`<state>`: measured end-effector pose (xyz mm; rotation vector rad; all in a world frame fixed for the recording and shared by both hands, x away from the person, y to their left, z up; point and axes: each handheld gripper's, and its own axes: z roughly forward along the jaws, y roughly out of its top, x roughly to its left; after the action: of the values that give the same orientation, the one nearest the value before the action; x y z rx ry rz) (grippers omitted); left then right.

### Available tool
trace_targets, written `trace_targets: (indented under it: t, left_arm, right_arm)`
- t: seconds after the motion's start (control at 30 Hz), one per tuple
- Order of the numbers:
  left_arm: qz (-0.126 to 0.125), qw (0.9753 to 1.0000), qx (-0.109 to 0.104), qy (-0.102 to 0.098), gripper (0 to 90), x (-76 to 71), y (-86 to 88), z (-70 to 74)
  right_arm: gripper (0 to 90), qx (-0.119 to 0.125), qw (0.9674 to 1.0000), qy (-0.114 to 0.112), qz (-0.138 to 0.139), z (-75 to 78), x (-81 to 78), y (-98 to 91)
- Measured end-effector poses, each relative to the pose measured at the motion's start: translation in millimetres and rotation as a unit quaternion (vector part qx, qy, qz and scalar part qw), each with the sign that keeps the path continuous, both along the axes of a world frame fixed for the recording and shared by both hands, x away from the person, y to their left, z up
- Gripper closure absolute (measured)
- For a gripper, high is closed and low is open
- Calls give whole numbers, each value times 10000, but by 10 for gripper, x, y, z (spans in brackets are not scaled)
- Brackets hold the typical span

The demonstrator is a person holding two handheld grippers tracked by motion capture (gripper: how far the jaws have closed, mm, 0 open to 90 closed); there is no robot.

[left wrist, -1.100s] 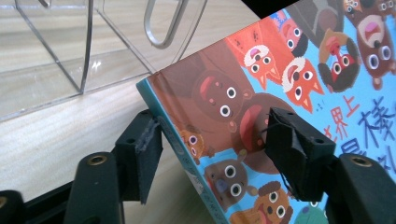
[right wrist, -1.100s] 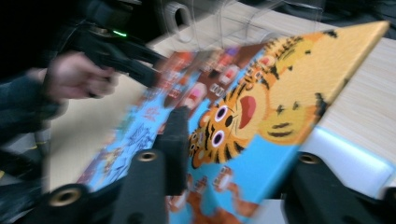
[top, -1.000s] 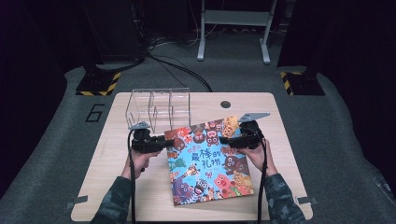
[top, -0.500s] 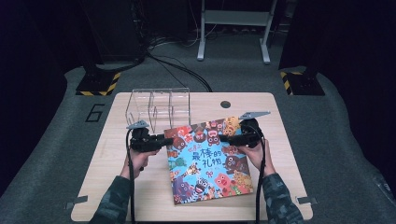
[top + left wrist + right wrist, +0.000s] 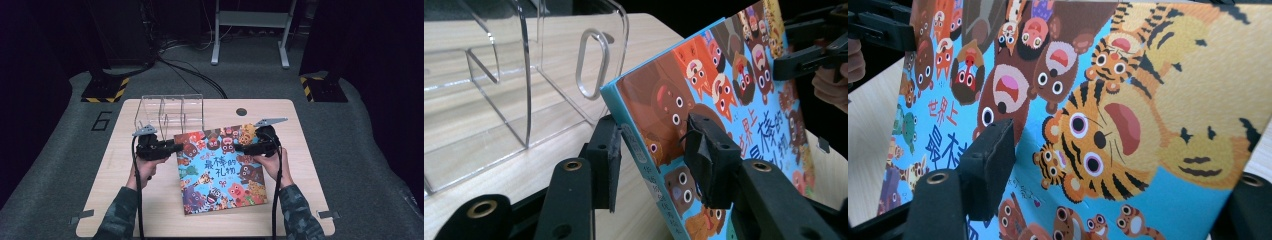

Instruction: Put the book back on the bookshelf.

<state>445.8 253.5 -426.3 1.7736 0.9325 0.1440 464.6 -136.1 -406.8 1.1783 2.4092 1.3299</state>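
Desk [image 5: 150, 200], pale wood with rounded corners, carries everything described here; a small dark grommet hole [image 5: 242, 111] sits near its far edge. Picture book [image 5: 220, 167], its cover crowded with cartoon animals on blue, lies at the middle of the desk, its near edge resting on the wood and its far edge raised between my two grippers. Clear acrylic organiser [image 5: 170, 112], divided into compartments, stands at the far left part of the desk, just beyond the book's far left corner.

My left gripper [image 5: 172, 148] meets the book at that far left corner. In the left gripper view its jaws straddle the spine corner [image 5: 624, 100]: one pad lies against the cover, the other sits at the spine edge behind. These jaws have just been closing, with the book between them; I cannot tell whether both pads press.

My right gripper [image 5: 247, 148] meets the book's far right edge. In the right gripper view one pad [image 5: 990, 165] stands a little off the cover [image 5: 1098, 125]. These jaws have just been opening, with the book between them.
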Motion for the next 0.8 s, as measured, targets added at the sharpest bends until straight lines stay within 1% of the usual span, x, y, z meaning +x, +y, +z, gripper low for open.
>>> trace_targets:
  t: [0.03,0.07,0.1,0.17,0.23,0.33,0.4,0.43,0.5,0.53,0.57,0.6,0.67,0.77,0.8]
  left_arm:
    - [10,10000,11,-23,598,1,2,14]
    - [15,9999,51,-91,599,4,4,27]
    - [27,9999,90,-57,599,-1,10,45]
    - [56,9999,110,-98,599,-4,21,61]
    - [87,9998,109,-143,599,-25,36,82]
    - [123,9994,156,-275,601,-47,55,138]
    - [111,9992,187,-346,602,-63,69,185]
    - [118,9990,195,-379,605,-68,73,203]
    - [139,9987,137,-473,610,-86,85,248]
    - [121,9984,144,-539,614,-92,96,267]
    - [129,9983,129,-551,618,-105,101,281]
    - [106,9977,147,-650,620,-112,113,301]
    - [100,9975,136,-692,626,-131,124,325]
    - [69,9967,191,-780,631,-145,140,366]
    - [82,9966,171,-798,633,-149,139,375]
  right_arm:
    - [300,32,10000,-35,-15,1,-7,2]
    - [301,46,9999,-91,4,-5,3,4]
    - [301,51,9999,-110,6,-4,11,9]
    - [300,36,10000,-82,-18,11,6,31]
    - [300,30,9998,-177,-3,26,6,52]
    - [299,50,9997,-245,-27,51,-7,83]
    - [299,48,9993,-365,-7,72,-16,97]
    - [299,71,9991,-412,-40,90,-32,110]
    - [299,67,9987,-504,-28,114,-42,121]
    - [299,80,9984,-562,-48,131,-53,132]
    - [299,85,9981,-608,-41,143,-58,138]
    - [299,91,9978,-659,-18,149,-58,140]
    - [299,116,9971,-755,-27,166,-70,152]
    - [298,124,9964,-843,-20,189,-82,166]
    - [298,119,9959,-893,-21,195,-84,171]
